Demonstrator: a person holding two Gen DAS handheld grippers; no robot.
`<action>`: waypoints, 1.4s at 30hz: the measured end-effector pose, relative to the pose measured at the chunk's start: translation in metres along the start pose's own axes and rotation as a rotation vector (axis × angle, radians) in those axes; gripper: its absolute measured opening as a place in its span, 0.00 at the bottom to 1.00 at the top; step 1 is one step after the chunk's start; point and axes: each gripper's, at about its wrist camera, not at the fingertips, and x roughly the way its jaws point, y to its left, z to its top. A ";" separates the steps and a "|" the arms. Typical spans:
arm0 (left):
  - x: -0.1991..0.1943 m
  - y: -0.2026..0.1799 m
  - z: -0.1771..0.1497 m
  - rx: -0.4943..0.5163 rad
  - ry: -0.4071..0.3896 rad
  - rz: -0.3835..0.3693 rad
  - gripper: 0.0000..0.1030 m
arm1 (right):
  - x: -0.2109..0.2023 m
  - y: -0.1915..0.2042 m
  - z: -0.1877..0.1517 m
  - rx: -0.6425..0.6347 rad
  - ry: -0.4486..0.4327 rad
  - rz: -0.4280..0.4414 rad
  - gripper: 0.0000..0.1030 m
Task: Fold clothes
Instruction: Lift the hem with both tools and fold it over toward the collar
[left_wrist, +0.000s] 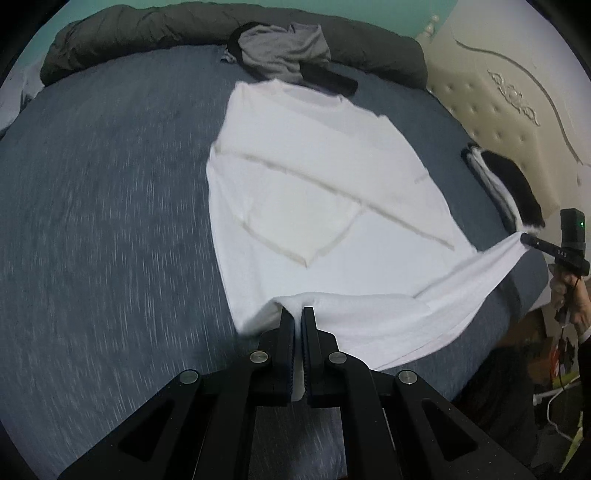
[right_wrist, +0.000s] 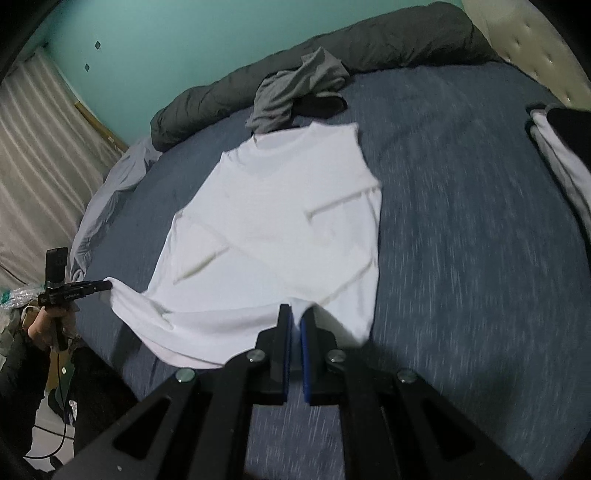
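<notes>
A white long-sleeved shirt (left_wrist: 314, 177) lies flat on the blue bed sheet (left_wrist: 110, 221), collar at the far end and both sleeves folded across the body. My left gripper (left_wrist: 298, 314) is shut on one bottom hem corner, lifted slightly off the bed. My right gripper (right_wrist: 297, 314) is shut on the opposite hem corner of the shirt (right_wrist: 280, 206). Each view also shows the other gripper: the right gripper (left_wrist: 524, 238) pulls its corner taut at the right edge, and the left gripper (right_wrist: 105, 285) does the same at the left. The hem between them sags.
A crumpled grey garment (left_wrist: 284, 51) and a black one (left_wrist: 328, 79) lie beyond the collar, against a rolled dark duvet (left_wrist: 147, 33). A folded black and white stack (left_wrist: 506, 184) sits by the cream tufted headboard (left_wrist: 498, 110). Curtains (right_wrist: 37, 155) hang at the left.
</notes>
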 end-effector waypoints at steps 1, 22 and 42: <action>0.003 0.003 0.010 -0.005 -0.006 0.000 0.03 | 0.004 -0.002 0.012 0.000 -0.004 -0.003 0.04; 0.096 0.072 0.246 -0.114 -0.076 0.035 0.03 | 0.118 -0.059 0.231 0.040 -0.106 -0.116 0.04; 0.190 0.122 0.334 -0.210 -0.089 0.085 0.03 | 0.237 -0.102 0.321 0.096 -0.125 -0.261 0.04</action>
